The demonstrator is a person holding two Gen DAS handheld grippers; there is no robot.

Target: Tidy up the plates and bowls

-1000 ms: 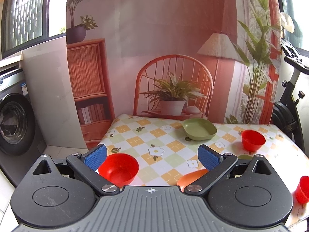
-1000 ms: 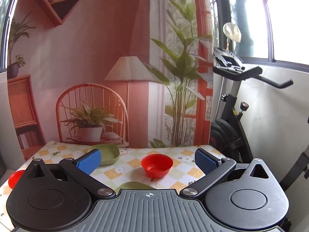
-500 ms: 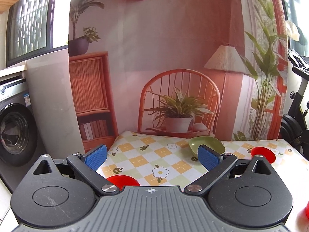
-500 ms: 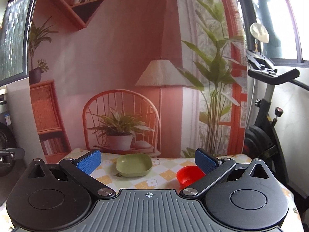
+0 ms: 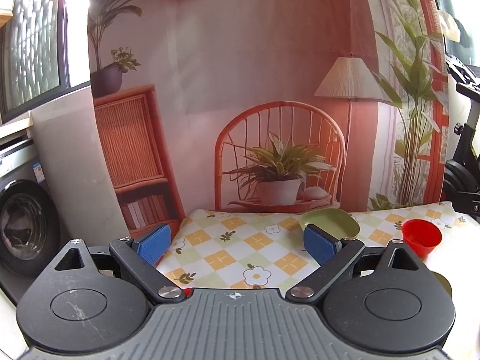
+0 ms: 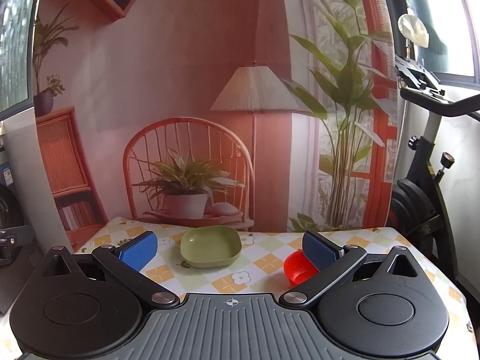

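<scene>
1. Two grippers are in your hands, and both are empty. Your left gripper (image 5: 237, 241) has its blue pads (image 5: 153, 244) spread wide, with only the checked tablecloth (image 5: 228, 249) showing between them.
2. Your right gripper (image 6: 229, 249) also stands with its pads (image 6: 138, 250) far apart, clamped on nothing, raised above the near part of the table.
3. Your green dish (image 6: 210, 250), a shallow bowl with rounded corners, sits upright on the cloth toward the far edge of the table. In the right wrist view it shows in the gap between your fingers, nearer the left pad. In the left wrist view the same green dish (image 5: 333, 223) lies just behind the right pad, which covers part of it.
4. Your red bowl (image 6: 297, 267) sits upright to the right of the green dish, apart from it. The right pad of your right gripper hides part of it. From the left wrist the red bowl (image 5: 421, 237) lies well outside your fingers, off to the right.
5. A sliver of red (image 5: 186, 291) peeks out at the lower edge of your left gripper's body; too little shows to tell what it is.
6. Beyond the table hangs a printed backdrop (image 6: 186, 96) of a chair, a plant and a lamp. An exercise bike (image 6: 426, 180) stands to the right, and a washing machine (image 5: 24, 225) to the left.
</scene>
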